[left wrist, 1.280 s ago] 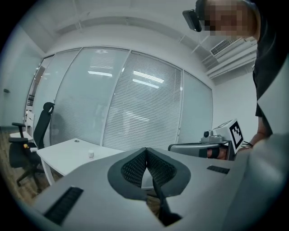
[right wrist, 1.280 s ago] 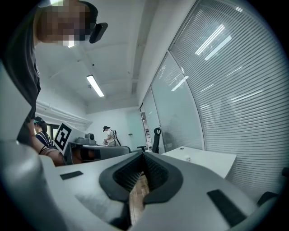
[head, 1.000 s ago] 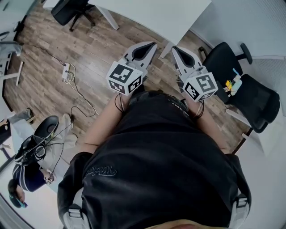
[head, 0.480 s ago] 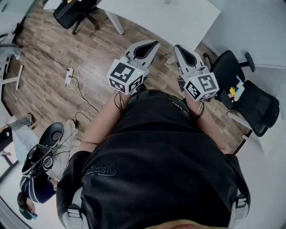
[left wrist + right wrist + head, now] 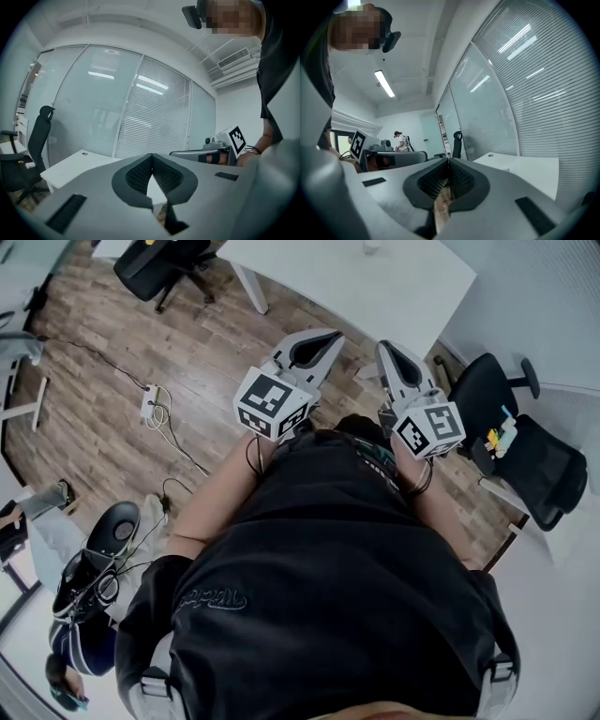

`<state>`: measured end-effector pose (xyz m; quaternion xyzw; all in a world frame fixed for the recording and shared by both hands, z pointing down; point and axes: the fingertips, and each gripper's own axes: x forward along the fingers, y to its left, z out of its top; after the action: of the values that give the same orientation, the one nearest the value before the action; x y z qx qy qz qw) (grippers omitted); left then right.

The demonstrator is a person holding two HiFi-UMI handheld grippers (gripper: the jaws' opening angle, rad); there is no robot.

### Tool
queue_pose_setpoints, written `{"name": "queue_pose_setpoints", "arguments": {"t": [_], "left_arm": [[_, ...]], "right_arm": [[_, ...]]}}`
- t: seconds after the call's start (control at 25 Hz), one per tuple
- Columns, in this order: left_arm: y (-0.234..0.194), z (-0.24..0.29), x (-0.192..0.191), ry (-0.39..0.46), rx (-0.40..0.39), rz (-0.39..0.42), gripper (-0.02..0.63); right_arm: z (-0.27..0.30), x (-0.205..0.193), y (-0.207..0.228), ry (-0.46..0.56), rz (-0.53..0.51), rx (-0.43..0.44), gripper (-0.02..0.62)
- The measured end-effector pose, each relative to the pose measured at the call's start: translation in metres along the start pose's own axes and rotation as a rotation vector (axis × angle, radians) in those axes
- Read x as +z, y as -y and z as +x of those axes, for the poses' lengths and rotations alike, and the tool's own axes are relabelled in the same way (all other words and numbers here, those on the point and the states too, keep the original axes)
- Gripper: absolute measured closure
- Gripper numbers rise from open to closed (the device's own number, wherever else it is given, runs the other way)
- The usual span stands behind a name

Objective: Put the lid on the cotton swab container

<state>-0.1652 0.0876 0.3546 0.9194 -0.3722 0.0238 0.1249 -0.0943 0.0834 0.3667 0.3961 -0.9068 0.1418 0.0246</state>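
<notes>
wide wooden floor (image 5: 122,362), open on the left. white table (image 5: 394,296) across the far side, its near edge just beyond both claws. black shirt (image 5: 328,568) filling the near half, script print (image 5: 211,598) on it too warped to read. black office chair (image 5: 534,460) on the right with small coloured items (image 5: 500,435) on it; another black chair (image 5: 155,261) far left. left gripper (image 5: 330,335) and right gripper (image 5: 386,347) side by side, pointed at the table, each pinched fully together on nothing. black-and-white square markers on their cubes (image 5: 272,401). power strip (image 5: 150,401) with loose cable on the floor. perhaps the cotton swab container (image 5: 371,246): a tiny pale speck at the table's far edge.
</notes>
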Motion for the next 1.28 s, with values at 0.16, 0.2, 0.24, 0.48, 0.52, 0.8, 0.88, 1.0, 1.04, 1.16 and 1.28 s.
{"name": "queue_pose_setpoints", "arguments": {"t": [0.16,0.2,0.24,0.48,0.52,0.8,0.88,1.0,1.04,1.16,1.28], "left_arm": [[-0.012,0.004,-0.001,-0.004,0.020,-0.004,0.589],[-0.015,0.006,-0.001,-0.007,0.026,-0.003,0.589],[-0.017,0.009,0.000,-0.008,0.032,-0.001,0.589],[-0.017,0.024,0.011,0.017,-0.030,-0.002,0.589],[-0.017,0.029,0.012,0.016,-0.044,-0.001,0.589],[-0.030,0.073,0.027,0.027,-0.046,-0.016,0.589],[-0.030,0.089,0.031,0.031,-0.044,-0.015,0.589],[-0.029,0.114,0.036,0.028,-0.051,-0.007,0.589],[-0.029,0.123,0.037,0.027,-0.055,-0.008,0.589],[-0.028,0.152,0.040,0.025,-0.063,-0.023,0.589],[-0.025,0.179,0.042,0.008,-0.049,-0.015,0.589]], "right_arm": [[0.015,-0.002,-0.004,-0.018,-0.015,0.031,0.572],[0.019,-0.003,-0.004,-0.022,-0.017,0.043,0.572],[0.023,-0.002,-0.001,-0.022,-0.018,0.050,0.572],[0.043,0.011,0.015,-0.011,-0.023,0.090,0.572],[0.048,0.013,0.018,-0.014,-0.024,0.098,0.572],[0.067,0.033,0.059,-0.019,-0.036,0.123,0.572],[0.068,0.038,0.072,-0.019,-0.040,0.132,0.572],[0.069,0.047,0.096,-0.020,-0.043,0.138,0.572],[0.070,0.049,0.103,-0.022,-0.042,0.142,0.572],[0.070,0.054,0.128,-0.030,-0.039,0.167,0.572],[0.064,0.060,0.154,-0.036,-0.051,0.170,0.572]]}}
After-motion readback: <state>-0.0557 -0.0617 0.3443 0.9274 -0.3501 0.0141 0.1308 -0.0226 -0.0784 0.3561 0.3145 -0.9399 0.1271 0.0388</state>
